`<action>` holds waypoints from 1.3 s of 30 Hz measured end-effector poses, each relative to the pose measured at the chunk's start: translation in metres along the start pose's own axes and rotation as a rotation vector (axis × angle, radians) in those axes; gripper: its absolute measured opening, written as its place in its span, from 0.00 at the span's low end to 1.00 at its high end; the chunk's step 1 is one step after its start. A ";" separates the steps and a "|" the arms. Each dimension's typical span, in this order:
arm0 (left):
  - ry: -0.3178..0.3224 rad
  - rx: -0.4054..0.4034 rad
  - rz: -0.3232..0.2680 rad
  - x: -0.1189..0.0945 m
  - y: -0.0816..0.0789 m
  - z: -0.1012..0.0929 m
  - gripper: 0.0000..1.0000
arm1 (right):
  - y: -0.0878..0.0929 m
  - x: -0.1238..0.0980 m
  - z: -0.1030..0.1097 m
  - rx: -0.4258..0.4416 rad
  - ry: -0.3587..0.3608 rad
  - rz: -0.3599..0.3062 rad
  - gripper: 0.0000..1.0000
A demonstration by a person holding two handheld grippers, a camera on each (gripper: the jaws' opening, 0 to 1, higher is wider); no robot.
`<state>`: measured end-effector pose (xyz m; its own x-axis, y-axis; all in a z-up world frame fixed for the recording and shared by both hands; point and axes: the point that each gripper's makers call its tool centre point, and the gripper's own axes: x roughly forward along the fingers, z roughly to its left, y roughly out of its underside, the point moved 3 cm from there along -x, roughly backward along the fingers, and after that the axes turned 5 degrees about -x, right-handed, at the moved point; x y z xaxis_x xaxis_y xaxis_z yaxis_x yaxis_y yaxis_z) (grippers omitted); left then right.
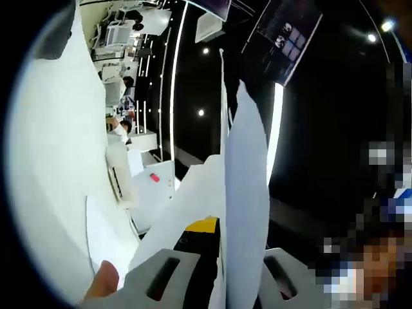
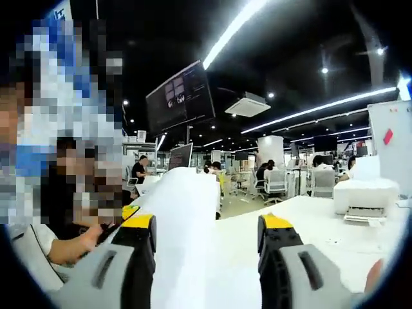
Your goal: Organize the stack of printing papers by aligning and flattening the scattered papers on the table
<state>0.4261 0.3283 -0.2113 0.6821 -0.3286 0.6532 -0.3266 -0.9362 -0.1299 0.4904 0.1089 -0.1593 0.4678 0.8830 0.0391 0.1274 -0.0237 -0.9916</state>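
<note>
In the left gripper view, white printing papers [image 1: 246, 193] stand up on edge between the jaws of my left gripper [image 1: 241, 239]. The jaws are drawn in against them, the yellow-tipped jaw on the left and the other jaw mostly hidden behind the sheets. A larger curved white sheet [image 1: 58, 161] bulges at the left, with a fingertip [image 1: 103, 280] below it. In the right gripper view, my right gripper [image 2: 206, 235] is open with its jaws wide apart. A white sheet [image 2: 187, 219] runs up between them, close to the left jaw, over the white table [image 2: 309, 225].
A white printer [image 2: 364, 193] sits on the table at the right. A person's arm [image 2: 64, 248] rests at the left edge, close to the left jaw. A dark screen [image 2: 180, 96] hangs overhead, and seated people and desks fill the office behind.
</note>
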 end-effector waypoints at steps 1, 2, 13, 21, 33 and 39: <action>0.001 0.036 -0.005 -0.002 -0.003 -0.003 0.06 | 0.005 -0.005 -0.004 -0.059 0.031 0.032 0.59; 0.002 0.067 -0.002 -0.004 -0.005 -0.007 0.06 | 0.011 -0.010 -0.008 -0.134 0.053 0.072 0.60; 0.020 0.139 -0.069 -0.027 -0.042 -0.041 0.06 | 0.073 -0.040 -0.020 -0.337 0.217 0.199 0.82; 0.058 0.204 -0.119 -0.034 -0.070 -0.077 0.06 | 0.115 -0.021 -0.019 -0.222 0.021 0.303 0.85; 0.110 0.282 -0.084 -0.024 -0.072 -0.114 0.06 | 0.167 0.021 -0.080 -0.109 -0.110 0.381 0.90; 0.101 0.308 -0.091 -0.026 -0.080 -0.116 0.06 | 0.182 0.027 -0.100 -0.057 -0.080 0.405 0.89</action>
<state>0.3585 0.4260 -0.1310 0.6265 -0.2421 0.7409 -0.0435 -0.9599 -0.2768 0.6140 0.0814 -0.3261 0.4209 0.8307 -0.3644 -0.0033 -0.4003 -0.9164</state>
